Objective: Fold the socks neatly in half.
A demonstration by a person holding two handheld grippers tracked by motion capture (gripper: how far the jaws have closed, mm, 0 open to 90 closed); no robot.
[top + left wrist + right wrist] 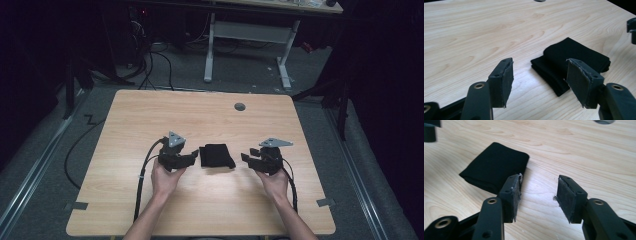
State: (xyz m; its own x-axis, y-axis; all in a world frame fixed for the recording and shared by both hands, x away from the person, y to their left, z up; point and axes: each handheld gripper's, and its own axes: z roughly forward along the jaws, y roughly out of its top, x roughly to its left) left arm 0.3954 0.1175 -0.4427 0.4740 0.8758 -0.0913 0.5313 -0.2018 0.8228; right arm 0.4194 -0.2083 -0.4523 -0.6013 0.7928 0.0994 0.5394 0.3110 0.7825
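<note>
Your left tool [194, 156] and your right tool [245, 158] both have their jaws apart and grip nothing. The folded black cloth [216, 155] lies flat on the wooden worktop [210, 112], right between your two tools, touching neither.

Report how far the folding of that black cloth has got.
Done, by the look of it: the black cloth lies folded into a compact layered stack on the table; the left gripper view shows the stacked edges. In hand: nothing. The left gripper and right gripper flank the cloth, jaws open and empty, neither touching it. Left: perhaps only moving the stack aside; no unfolded part is visible.
</note>
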